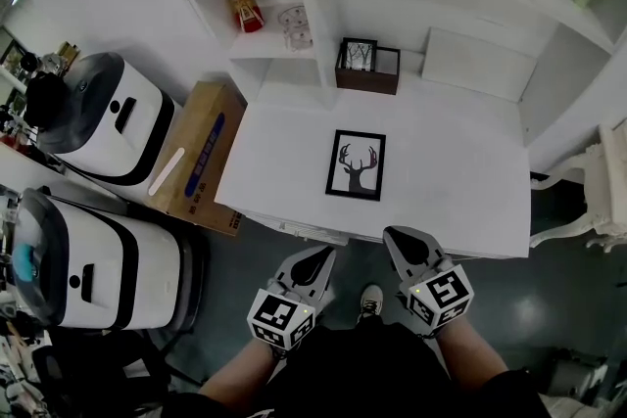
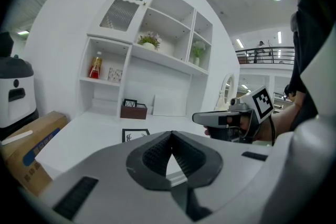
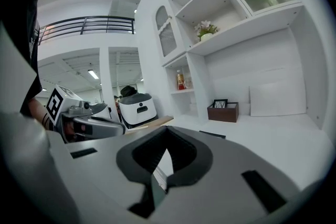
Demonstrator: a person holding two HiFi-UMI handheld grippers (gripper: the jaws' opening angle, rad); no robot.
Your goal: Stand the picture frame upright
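A black picture frame [image 1: 356,164] with a deer-head silhouette lies flat on the white desk [image 1: 460,181], near its front edge. In the left gripper view the picture frame [image 2: 134,135] shows just past the jaws. My left gripper [image 1: 315,261] hovers shut and empty below the desk's front edge, left of the frame. My right gripper [image 1: 405,243] is shut and empty too, just at the desk edge, right of the frame. The left gripper view shows the right gripper [image 2: 202,118] beside it; the right gripper view shows the left gripper [image 3: 122,130].
A dark wooden box [image 1: 368,68] holding a small frame stands at the desk's back. Shelves above hold a red bottle [image 1: 245,7] and a glass [image 1: 297,26]. A cardboard box [image 1: 199,157] and two white machines [image 1: 103,117] stand left of the desk. A white chair [image 1: 598,196] is at right.
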